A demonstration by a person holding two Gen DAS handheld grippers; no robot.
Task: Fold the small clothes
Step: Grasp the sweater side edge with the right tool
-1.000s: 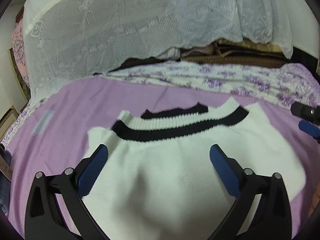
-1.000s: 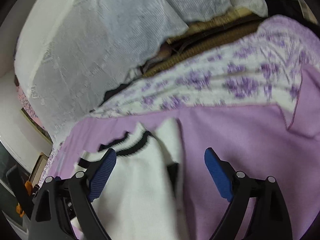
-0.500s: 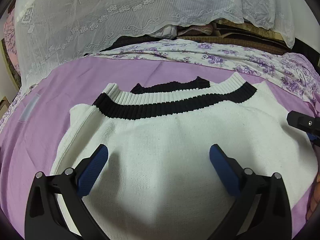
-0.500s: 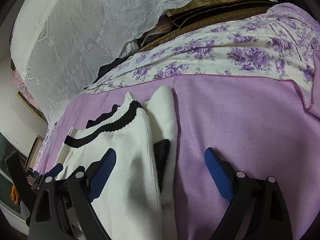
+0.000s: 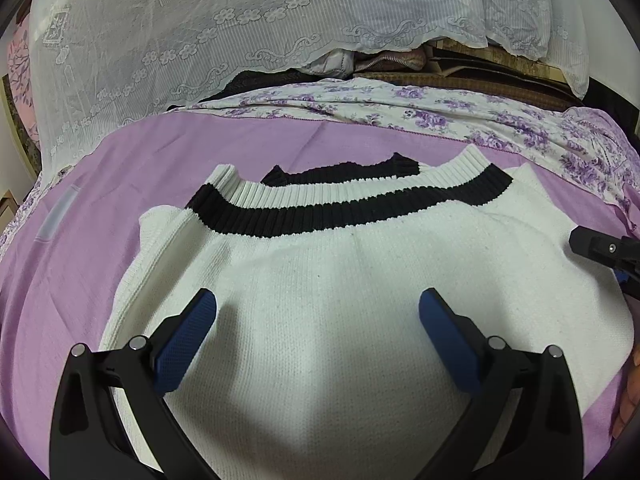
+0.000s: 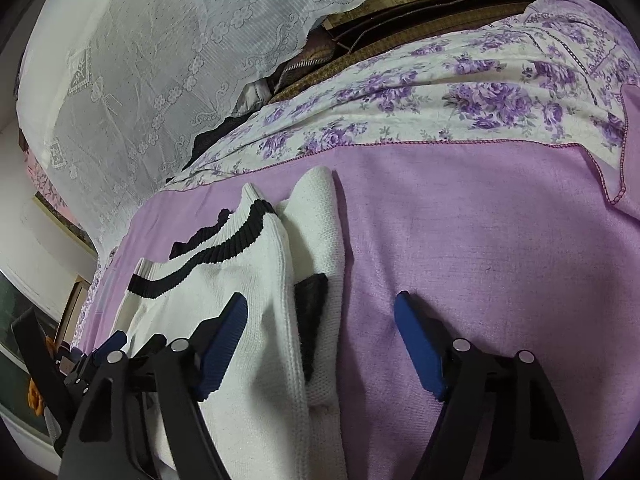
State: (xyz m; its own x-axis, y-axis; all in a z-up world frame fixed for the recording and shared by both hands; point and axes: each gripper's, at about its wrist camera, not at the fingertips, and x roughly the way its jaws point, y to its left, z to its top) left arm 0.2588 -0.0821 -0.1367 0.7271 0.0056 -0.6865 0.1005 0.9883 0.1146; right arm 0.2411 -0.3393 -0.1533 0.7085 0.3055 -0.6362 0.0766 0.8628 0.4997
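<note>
A white knit sweater (image 5: 340,280) with a black-banded collar (image 5: 344,212) lies flat on a purple blanket (image 5: 120,168). My left gripper (image 5: 318,304) hovers open over the sweater's body, with nothing pinched between its blue pads. In the right wrist view my right gripper (image 6: 320,304) straddles the sweater's (image 6: 256,280) right edge, where a sleeve with a black cuff (image 6: 312,300) is tucked in. Its jaws are closing; the left pad is over the knit, the right pad over bare blanket (image 6: 480,240), and neither presses the cloth.
A floral purple sheet (image 5: 440,116) borders the blanket at the back. Behind it a white lace cloth (image 5: 200,40) drapes over stacked items. The right gripper's frame (image 5: 600,248) juts in at the right edge of the left view.
Both grippers have come down closer to the sweater, which now fills more of each view. The right gripper's jaws have narrowed a little.
</note>
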